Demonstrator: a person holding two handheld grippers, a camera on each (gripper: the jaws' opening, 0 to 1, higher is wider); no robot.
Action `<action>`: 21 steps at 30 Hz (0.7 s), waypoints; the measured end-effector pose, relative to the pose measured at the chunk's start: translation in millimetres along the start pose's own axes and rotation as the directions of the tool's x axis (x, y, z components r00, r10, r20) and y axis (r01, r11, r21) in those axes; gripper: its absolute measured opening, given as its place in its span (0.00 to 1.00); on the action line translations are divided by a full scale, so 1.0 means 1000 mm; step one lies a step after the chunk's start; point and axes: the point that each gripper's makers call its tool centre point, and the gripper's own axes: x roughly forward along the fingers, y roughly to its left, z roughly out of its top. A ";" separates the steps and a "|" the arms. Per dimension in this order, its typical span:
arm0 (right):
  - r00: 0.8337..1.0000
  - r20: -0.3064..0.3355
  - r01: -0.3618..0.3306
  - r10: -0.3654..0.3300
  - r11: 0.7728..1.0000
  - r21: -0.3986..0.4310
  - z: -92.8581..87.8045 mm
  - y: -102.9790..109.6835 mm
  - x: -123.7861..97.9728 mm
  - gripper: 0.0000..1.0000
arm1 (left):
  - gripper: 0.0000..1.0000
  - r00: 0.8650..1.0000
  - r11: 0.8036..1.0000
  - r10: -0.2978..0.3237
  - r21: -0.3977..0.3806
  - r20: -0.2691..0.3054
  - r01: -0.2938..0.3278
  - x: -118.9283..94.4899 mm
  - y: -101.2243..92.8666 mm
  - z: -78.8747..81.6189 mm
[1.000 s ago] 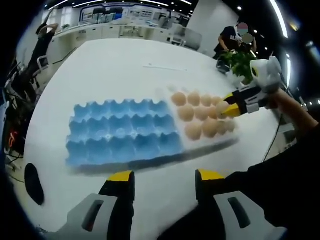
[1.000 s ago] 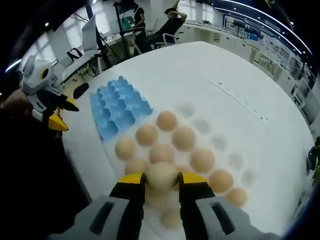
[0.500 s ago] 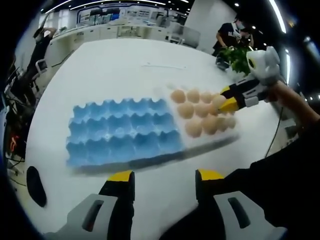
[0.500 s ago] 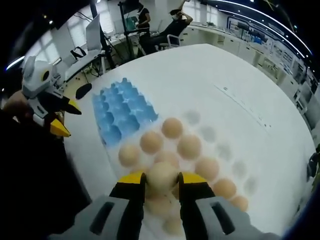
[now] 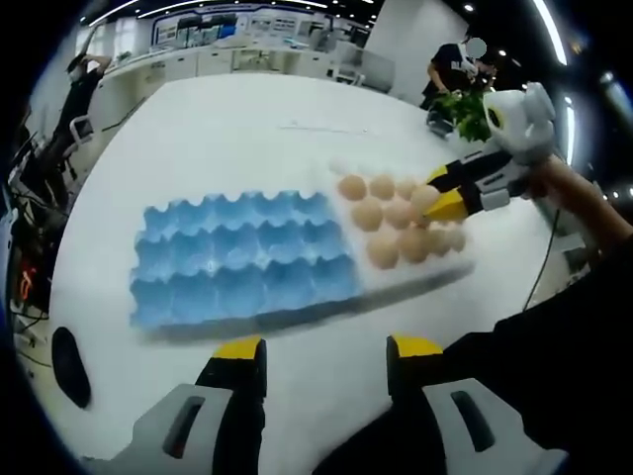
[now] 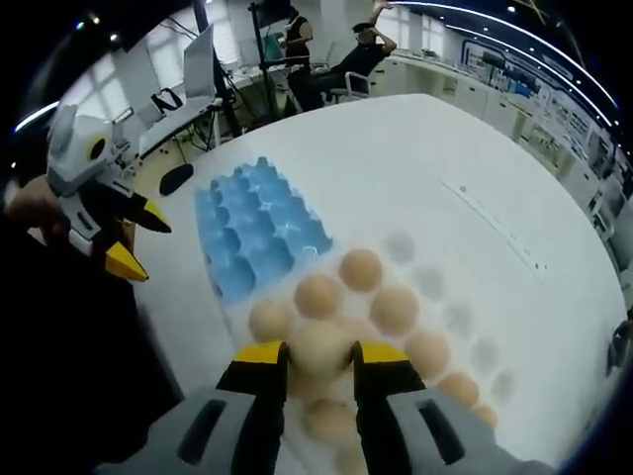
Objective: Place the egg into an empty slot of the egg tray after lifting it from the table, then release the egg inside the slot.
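Observation:
My right gripper (image 6: 318, 358) is shut on a tan egg (image 6: 318, 343) and holds it above the white tray (image 6: 461, 318), which carries several more eggs. The blue egg tray (image 6: 259, 233) lies just beyond, all its slots bare. In the left gripper view the blue egg tray (image 5: 242, 259) sits mid-table with the white tray (image 5: 396, 279) joined to its right. There the right gripper (image 5: 438, 193) reaches in from the right, the egg (image 5: 424, 198) between its yellow tips. My left gripper (image 5: 324, 358) hovers open near the table's edge, with nothing between its jaws, and its yellow tips (image 6: 146, 244) stand apart at the left.
A black oval object (image 5: 67, 361) lies on the white table near the blue tray's left end. A green plant (image 5: 467, 111) stands past the table's far right corner. People sit at desks (image 6: 336, 59) beyond the table. A dark sleeve (image 5: 554, 376) covers the lower right.
The right gripper, still shut on the egg, has drifted a little over the white tray towards the blue tray. The left gripper has barely moved.

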 end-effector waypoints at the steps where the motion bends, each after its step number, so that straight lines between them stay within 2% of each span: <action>1: 1.000 0.001 0.000 0.000 1.000 -0.003 0.000 0.000 0.000 0.27 | 0.49 1.000 1.000 0.000 -0.001 0.001 0.000 0.000 0.000 0.000; 21: 0.999 -0.005 -0.039 0.039 0.998 -0.057 0.013 0.020 0.011 0.27 | 0.49 1.000 1.000 0.002 -0.023 0.000 -0.002 0.000 0.002 -0.004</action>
